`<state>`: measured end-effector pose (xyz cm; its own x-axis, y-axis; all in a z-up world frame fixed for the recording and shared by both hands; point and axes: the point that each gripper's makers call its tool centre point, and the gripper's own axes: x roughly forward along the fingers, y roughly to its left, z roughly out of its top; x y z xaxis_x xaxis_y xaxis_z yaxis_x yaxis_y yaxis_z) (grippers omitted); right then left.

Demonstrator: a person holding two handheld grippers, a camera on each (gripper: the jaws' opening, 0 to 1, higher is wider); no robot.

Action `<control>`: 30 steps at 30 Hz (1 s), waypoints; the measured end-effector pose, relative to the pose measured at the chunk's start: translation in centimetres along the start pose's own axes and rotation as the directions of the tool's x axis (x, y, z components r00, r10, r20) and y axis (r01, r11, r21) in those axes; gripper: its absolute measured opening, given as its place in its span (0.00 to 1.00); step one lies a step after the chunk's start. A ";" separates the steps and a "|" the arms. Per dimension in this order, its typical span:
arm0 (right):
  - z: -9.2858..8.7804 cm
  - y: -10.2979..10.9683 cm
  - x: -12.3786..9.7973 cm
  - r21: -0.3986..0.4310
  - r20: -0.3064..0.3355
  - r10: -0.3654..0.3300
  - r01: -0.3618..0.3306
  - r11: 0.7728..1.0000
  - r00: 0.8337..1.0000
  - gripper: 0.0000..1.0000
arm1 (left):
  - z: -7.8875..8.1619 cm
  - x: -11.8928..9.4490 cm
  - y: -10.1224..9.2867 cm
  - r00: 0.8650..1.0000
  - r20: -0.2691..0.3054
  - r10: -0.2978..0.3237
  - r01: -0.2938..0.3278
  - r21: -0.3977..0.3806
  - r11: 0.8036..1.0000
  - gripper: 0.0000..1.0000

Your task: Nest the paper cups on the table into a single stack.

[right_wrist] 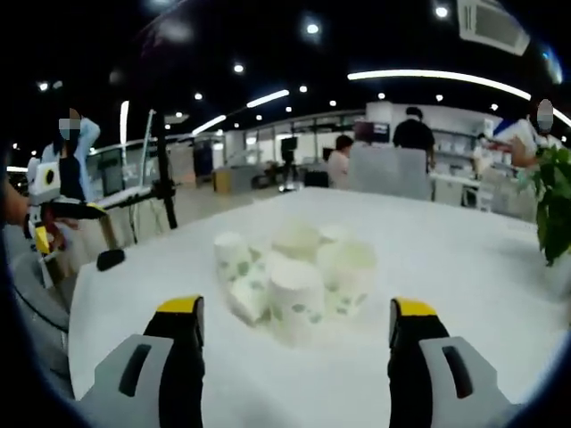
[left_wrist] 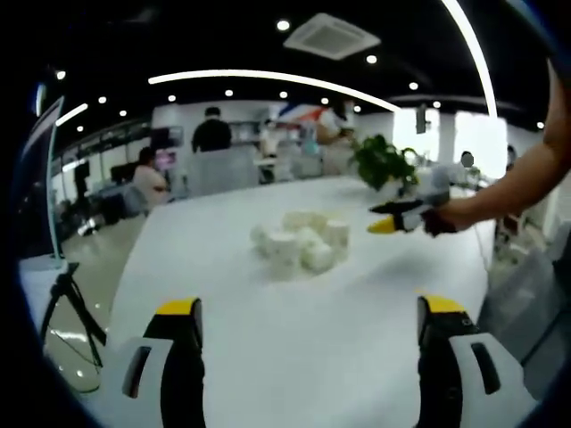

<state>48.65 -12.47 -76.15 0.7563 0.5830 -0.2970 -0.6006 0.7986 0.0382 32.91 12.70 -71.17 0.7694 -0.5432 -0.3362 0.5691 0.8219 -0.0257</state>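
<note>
Several paper cups (right_wrist: 294,272) sit bunched together, unstacked, mid-bench on the white bench (left_wrist: 303,348). The left gripper (left_wrist: 308,316) and the right gripper (right_wrist: 294,321) both hang short of the cluster, each with jaws wide apart and holding nothing. A potted plant (left_wrist: 384,162) stands beyond.

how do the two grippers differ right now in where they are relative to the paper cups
The right gripper sits close in front of the paper cups; the left gripper hangs farther back. The cups fill the right gripper's jaw gap but look small between the left gripper's. Both are open, holding nothing, over the white table.
</note>
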 end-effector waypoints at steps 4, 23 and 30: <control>0.2 0.2 1.1 -0.022 -0.001 0.004 -0.004 1.000 1.000 0.81 | -0.3 -0.2 0.4 1.000 -0.001 0.009 -0.009 -0.008 1.000 1.00; -2.3 0.1 4.6 -0.022 -0.052 -0.011 0.009 1.000 0.999 0.53 | -0.7 -0.8 0.1 1.000 -0.016 0.015 -0.015 -0.024 1.000 1.00; -2.7 0.6 5.9 -0.020 -0.066 0.002 -0.003 1.000 0.998 0.49 | -1.1 -1.2 0.1 0.999 -0.032 0.017 -0.018 -0.024 1.000 1.00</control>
<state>52.01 -8.97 -80.46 0.7367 0.5731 -0.3589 -0.6077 0.7939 0.0203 31.73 13.61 -71.78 0.7691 -0.5235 -0.3666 0.5483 0.8352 -0.0426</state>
